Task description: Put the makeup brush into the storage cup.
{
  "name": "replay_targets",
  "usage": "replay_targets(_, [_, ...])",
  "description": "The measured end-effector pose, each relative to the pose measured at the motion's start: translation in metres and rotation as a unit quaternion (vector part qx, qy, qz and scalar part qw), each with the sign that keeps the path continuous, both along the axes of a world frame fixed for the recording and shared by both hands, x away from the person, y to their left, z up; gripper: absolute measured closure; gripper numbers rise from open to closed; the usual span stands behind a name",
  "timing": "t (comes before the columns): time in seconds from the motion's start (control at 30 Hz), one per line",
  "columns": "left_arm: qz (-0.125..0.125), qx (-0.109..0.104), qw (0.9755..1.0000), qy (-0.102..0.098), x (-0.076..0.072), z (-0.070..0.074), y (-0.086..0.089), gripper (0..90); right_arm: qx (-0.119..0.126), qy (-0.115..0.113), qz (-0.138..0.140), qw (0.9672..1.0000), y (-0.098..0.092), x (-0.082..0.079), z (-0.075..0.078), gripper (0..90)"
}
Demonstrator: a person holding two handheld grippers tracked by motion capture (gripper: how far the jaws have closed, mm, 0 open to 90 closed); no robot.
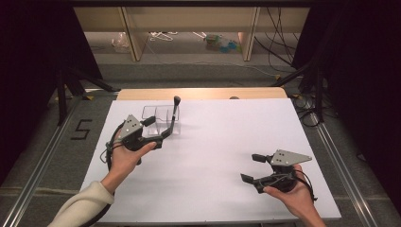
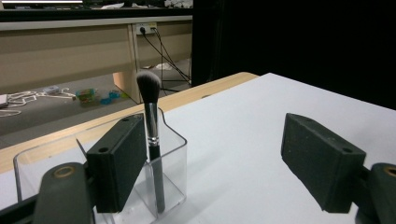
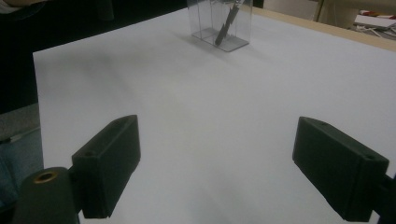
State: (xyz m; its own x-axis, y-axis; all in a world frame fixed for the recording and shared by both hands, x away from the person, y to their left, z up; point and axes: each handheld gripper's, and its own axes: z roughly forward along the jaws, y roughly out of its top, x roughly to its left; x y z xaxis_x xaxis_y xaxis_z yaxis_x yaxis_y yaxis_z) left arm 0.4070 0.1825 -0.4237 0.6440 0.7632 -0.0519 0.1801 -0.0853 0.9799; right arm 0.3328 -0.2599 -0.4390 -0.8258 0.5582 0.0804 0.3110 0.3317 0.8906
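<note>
Here both grippers' blocky black fingers gape wide; a soft-tipped brush point(image 2: 152, 140) stands in the clear holder point(image 2: 175, 154).

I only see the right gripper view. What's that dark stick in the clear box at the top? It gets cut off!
Observer: It's a makeup brush. It stands handle down in the clear box, and its fluffy bristles poke up above the rim.
Operator: Is the other hand-held gripper grabbing it?
Observer: No. The left hand-held gripper is right beside the box with its jaws wide open, not closed on anything.
Operator: What's past the far end of the table?
Observer: Floor, with loose black cables trailing across it.
</note>
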Motion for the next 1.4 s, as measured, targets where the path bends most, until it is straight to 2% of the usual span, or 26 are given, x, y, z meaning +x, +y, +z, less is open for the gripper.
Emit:
replay_targets(0.2, [-0.006,0.003,1.0000,0.000,-0.009,-0.003,0.004,22.3,0.009,-0.004,0.002,0.9999,0.001,0.001,-0.001,16.0])
replay_targets(0.23, [-0.006,0.001,1.0000,0.002,-0.011,-0.003,0.004,22.3,0.017,-0.005,0.005,0.9998,0.002,0.001,-0.002,16.0])
replay_targets(0.33, [-0.010,0.001,0.9999,0.001,-0.016,-0.004,0.004,22.3,0.009,-0.004,0.002,0.9999,0.001,0.001,-0.001,16.0])
replay_targets(0.37, [-0.012,0.002,0.9999,0.000,-0.018,-0.004,0.004,22.3,0.017,-0.005,0.005,0.9998,0.002,0.001,-0.002,16.0])
replay_targets(0.47, [-0.018,0.000,0.9998,-0.002,-0.022,-0.003,0.003,22.3,0.018,-0.005,0.005,0.9998,0.002,0.001,-0.002,16.0])
replay_targets(0.53, [-0.019,-0.005,0.9998,-0.001,-0.026,-0.003,0.002,22.3,0.010,-0.004,0.002,0.9999,0.001,0.001,-0.001,16.0])
replay_targets(0.57, [-0.022,-0.003,0.9998,-0.004,-0.028,-0.003,0.002,22.3,0.018,-0.006,0.006,0.9998,0.002,0.001,-0.002,16.0])
replay_targets(0.73, [-0.025,-0.011,0.9996,-0.006,-0.036,-0.003,0.003,22.4,0.020,-0.006,0.006,0.9998,0.002,0.001,-0.002,16.0])
replay_targets(0.8, [-0.027,-0.015,0.9995,-0.009,-0.040,-0.003,0.004,22.4,0.002,-0.001,0.000,1.0000,0.000,0.000,0.001,16.0])
replay_targets(0.87, [-0.028,-0.019,0.9994,-0.011,-0.044,-0.003,0.006,22.2,0.011,-0.004,0.002,0.9999,0.000,0.001,0.000,16.0])
replay_targets(1.03, [-0.034,-0.027,0.9989,-0.017,-0.054,-0.004,0.008,21.7,0.013,-0.006,0.004,0.9999,0.000,0.000,0.001,16.0])
replay_targets(1.13, [-0.034,-0.034,0.9988,-0.013,-0.059,-0.006,0.010,21.2,0.015,-0.008,0.001,0.9999,-0.001,0.000,0.001,16.0])
replay_targets(1.17, [-0.035,-0.032,0.9987,-0.016,-0.061,-0.006,0.011,21.1,0.009,-0.005,-0.001,0.9999,-0.002,0.000,0.002,16.0])
replay_targets(1.27, [-0.038,-0.031,0.9986,-0.018,-0.067,-0.006,0.011,21.0,0.015,-0.005,-0.001,0.9999,-0.002,0.000,0.002,16.0])
replay_targets(1.3, [-0.040,-0.029,0.9986,-0.018,-0.069,-0.007,0.011,21.1,0.032,-0.009,0.004,0.9994,-0.001,0.001,0.001,16.0])
replay_targets(1.33, [-0.040,-0.034,0.9985,-0.016,-0.071,-0.007,0.011,21.0,0.031,-0.009,0.003,0.9995,-0.001,0.001,0.001,16.0])
replay_targets(1.4, [-0.044,-0.027,0.9985,-0.017,-0.075,-0.008,0.011,21.0,0.027,-0.007,-0.002,0.9996,-0.002,0.000,0.002,16.0])
